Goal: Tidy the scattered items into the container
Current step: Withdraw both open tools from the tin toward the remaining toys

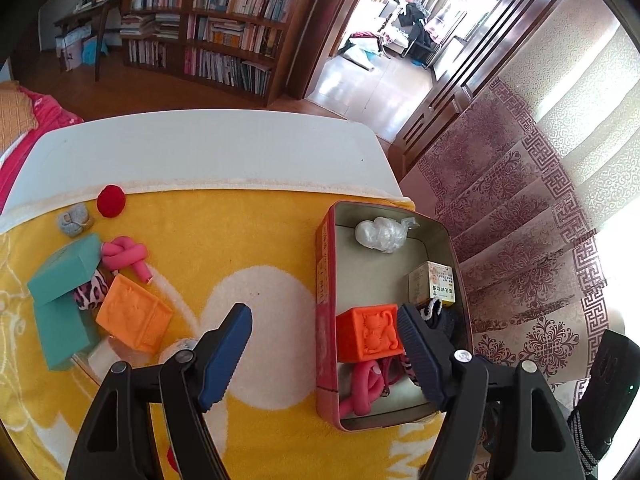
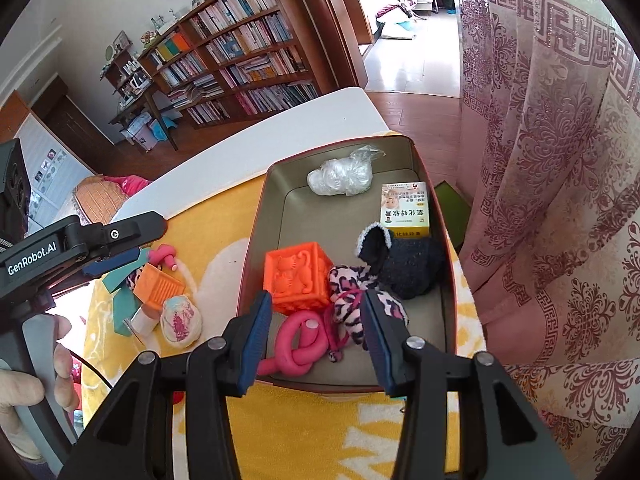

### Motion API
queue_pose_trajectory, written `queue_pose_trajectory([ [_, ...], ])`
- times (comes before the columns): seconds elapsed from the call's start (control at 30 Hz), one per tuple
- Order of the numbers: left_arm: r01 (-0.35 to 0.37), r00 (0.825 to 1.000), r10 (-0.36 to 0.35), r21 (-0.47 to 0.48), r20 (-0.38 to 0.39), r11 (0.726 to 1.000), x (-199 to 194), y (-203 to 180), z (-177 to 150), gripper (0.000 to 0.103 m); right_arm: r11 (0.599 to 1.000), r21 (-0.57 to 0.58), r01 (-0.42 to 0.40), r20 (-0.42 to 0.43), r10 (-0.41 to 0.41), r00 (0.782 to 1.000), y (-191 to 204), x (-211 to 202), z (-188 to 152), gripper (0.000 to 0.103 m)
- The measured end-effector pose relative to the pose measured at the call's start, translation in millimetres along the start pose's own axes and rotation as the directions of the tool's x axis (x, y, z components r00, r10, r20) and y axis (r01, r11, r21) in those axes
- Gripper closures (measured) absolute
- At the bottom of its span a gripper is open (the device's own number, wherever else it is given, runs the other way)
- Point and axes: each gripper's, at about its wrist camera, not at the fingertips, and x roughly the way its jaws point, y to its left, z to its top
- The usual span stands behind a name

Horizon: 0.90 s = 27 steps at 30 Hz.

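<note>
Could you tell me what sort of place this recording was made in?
Most likely a room in a home, perhaps a study: a tall bookshelf packed with books, a patterned curtain, and a table covered by a yellow towel.

A tall dark-wood bookcase (image 1: 208, 28) packed with books lines the far white wall (image 2: 92, 4), above a brown wooden floor (image 1: 168, 88). Beside it a wide wooden doorway (image 1: 384, 32) opens onto a sunlit room. A pink patterned lace curtain (image 2: 560, 160) hangs just beside the white table (image 1: 200, 148), daylight glowing through it.
</note>
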Motion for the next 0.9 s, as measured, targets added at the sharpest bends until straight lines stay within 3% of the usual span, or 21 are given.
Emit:
queue_pose_trajectory([
  [0.43, -0.052, 0.998, 0.054, -0.109, 0.014, 0.993, -40, 82, -31, 0.027, 0.998, -0.053, -0.034, -0.023, 0.032, 0.999, 57, 10, -21, 0.053],
  [0.9, -0.107, 0.993, 0.116, -0.284, 0.015, 0.953, -84, 195, -72, 0.027, 0.985, -0.152, -0.085, -0.11, 0.069, 0.992, 132, 38, -53, 0.053],
])
